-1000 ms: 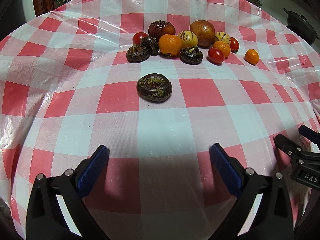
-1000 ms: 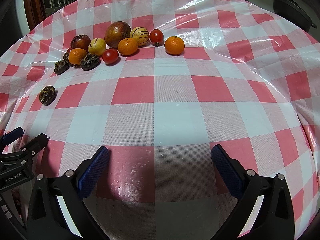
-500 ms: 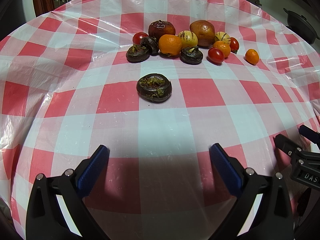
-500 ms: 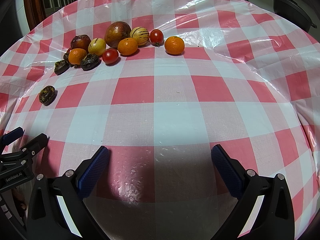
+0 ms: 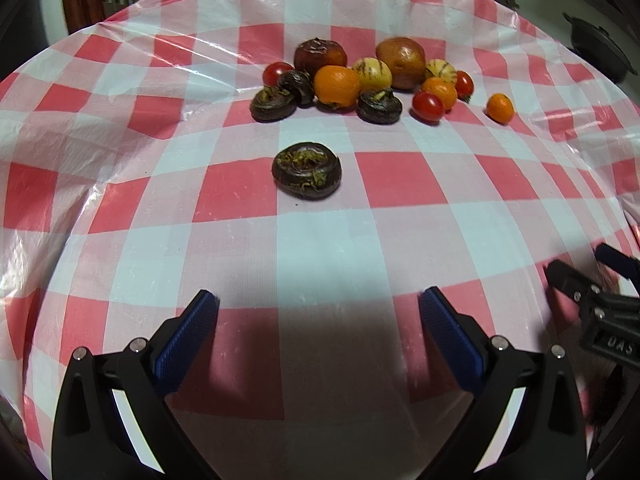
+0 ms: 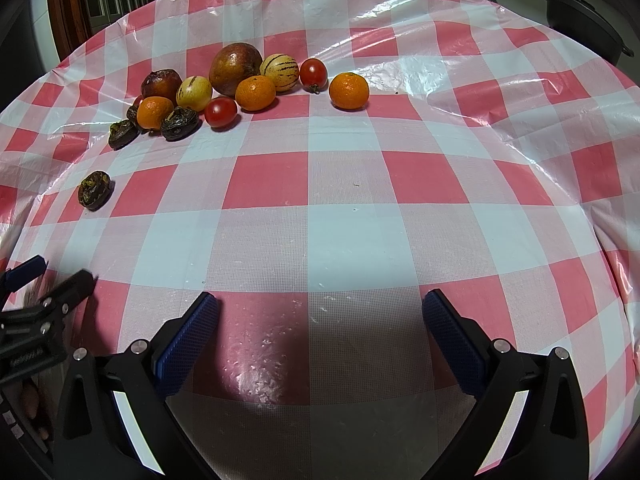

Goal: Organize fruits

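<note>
A cluster of fruit lies at the far side of the red-and-white checked cloth: oranges (image 5: 337,86), tomatoes (image 5: 428,105), striped yellow melons (image 5: 372,73), a brown mango (image 5: 401,57) and dark wrinkled fruits (image 5: 379,105). One dark wrinkled fruit (image 5: 307,169) lies alone, nearer, straight ahead of my left gripper (image 5: 318,334), which stands open and holds nothing. In the right wrist view the same lone fruit (image 6: 95,190) is far left and one orange (image 6: 349,91) sits apart at the cluster's right. My right gripper (image 6: 320,336) is open and holds nothing.
The cloth (image 6: 344,184) covers a round table and drops off at the edges. Dark pots (image 6: 576,12) stand beyond the far right rim. Each gripper shows at the other view's lower edge (image 5: 592,304).
The neighbouring gripper seen at each view's edge has shifted slightly and looks blurred; the fruit has not moved.
</note>
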